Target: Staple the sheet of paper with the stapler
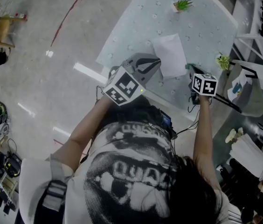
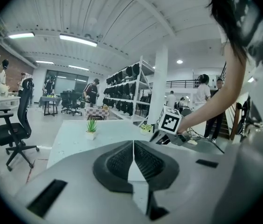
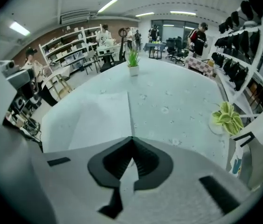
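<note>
While the sheet of paper [image 1: 171, 55] lies flat on the pale table [image 1: 201, 27], near its front edge, no stapler shows in any view, so the step in hand looks to be fetching one. The left gripper [image 2: 134, 142], jaws closed tip to tip on nothing I can make out, sits just beside the sheet's near-left edge and would best hold steady there (ready to pin the paper). The right gripper [image 3: 131, 139], likewise closed and empty to the sheet's right, needs to open before reaching, clear of the small plant [image 1: 223, 61] nearby.
</note>
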Demonstrator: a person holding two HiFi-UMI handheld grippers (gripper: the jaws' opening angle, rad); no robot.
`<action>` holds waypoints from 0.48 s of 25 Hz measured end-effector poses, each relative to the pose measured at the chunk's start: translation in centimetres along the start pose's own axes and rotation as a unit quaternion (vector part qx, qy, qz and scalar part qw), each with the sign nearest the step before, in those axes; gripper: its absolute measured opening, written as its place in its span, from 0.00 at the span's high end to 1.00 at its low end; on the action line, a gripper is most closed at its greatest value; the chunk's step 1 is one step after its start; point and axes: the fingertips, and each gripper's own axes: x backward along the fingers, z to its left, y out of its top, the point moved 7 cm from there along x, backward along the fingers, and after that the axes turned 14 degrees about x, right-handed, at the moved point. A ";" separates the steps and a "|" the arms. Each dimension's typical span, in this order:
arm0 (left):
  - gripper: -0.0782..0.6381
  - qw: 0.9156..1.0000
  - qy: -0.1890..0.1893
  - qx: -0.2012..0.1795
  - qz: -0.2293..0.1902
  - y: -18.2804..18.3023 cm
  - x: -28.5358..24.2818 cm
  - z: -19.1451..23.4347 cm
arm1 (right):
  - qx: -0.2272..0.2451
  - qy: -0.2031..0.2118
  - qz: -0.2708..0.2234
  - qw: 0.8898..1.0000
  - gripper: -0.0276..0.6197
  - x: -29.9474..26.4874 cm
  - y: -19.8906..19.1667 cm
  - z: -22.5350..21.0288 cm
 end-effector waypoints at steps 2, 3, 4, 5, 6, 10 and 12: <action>0.88 1.000 0.005 0.001 0.000 -0.2 0.0 0.2 | 0.032 0.020 0.019 0.999 0.96 -0.3 0.3 0.0; 0.88 1.000 0.008 0.002 0.000 -0.3 0.0 0.3 | 0.047 0.031 0.032 0.998 0.96 -0.4 0.5 -0.1; 0.88 1.000 0.011 0.003 0.000 -0.3 0.0 0.3 | 0.059 0.042 0.045 0.996 0.96 -0.5 0.6 -0.1; 0.88 1.000 0.013 0.004 0.000 -0.4 -0.1 0.3 | 0.067 0.053 0.056 0.995 0.96 -0.7 0.8 -0.2; 0.88 1.000 0.015 0.006 0.000 -0.4 -0.2 0.2 | 0.073 0.063 0.066 0.993 0.96 -0.8 1.0 -0.2; 0.88 1.000 0.018 0.011 0.000 -0.5 -0.7 0.2 | 0.079 0.082 0.095 0.989 0.96 -1.0 1.4 -0.5; 0.88 1.000 0.017 0.017 -0.003 -0.7 -1.0 0.2 | 0.076 0.087 0.103 0.988 0.96 -1.1 1.5 -0.5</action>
